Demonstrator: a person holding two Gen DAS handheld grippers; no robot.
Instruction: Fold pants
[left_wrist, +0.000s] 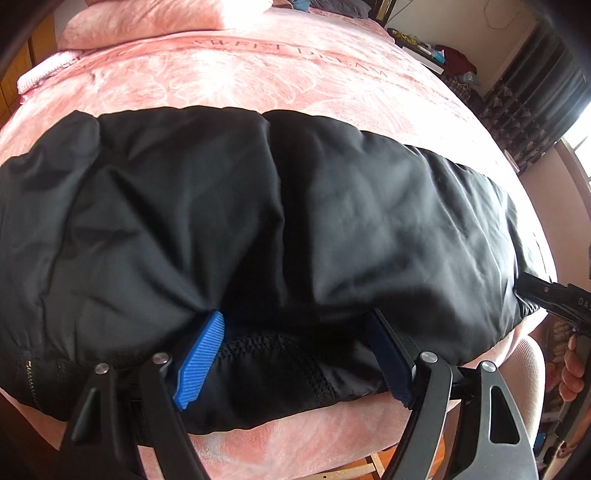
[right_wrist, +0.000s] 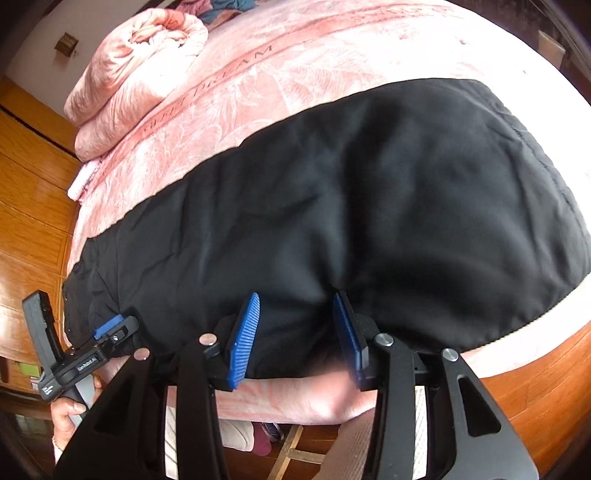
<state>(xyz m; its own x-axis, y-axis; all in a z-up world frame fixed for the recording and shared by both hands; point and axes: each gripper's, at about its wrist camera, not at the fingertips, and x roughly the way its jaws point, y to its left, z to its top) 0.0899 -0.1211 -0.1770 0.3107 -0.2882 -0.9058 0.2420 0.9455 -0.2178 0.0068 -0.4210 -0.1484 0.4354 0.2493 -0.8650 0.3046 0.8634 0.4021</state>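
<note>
Across the pink bed (left_wrist: 258, 74) lay black pants (left_wrist: 258, 221); left tool (left_wrist: 295, 332) and right tool (right_wrist: 295, 321) both gaped, pads off the cloth.

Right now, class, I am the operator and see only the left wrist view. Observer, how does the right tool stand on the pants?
Observer: The right tool straddles the near edge of the pants, pads apart, black cloth between them.
Operator: And the pants' end beyond it?
Observer: A stitched seam runs across that end.
Operator: What holds the left tool?
Observer: A hand grips its handle, beside the near edge of the bed.
</note>
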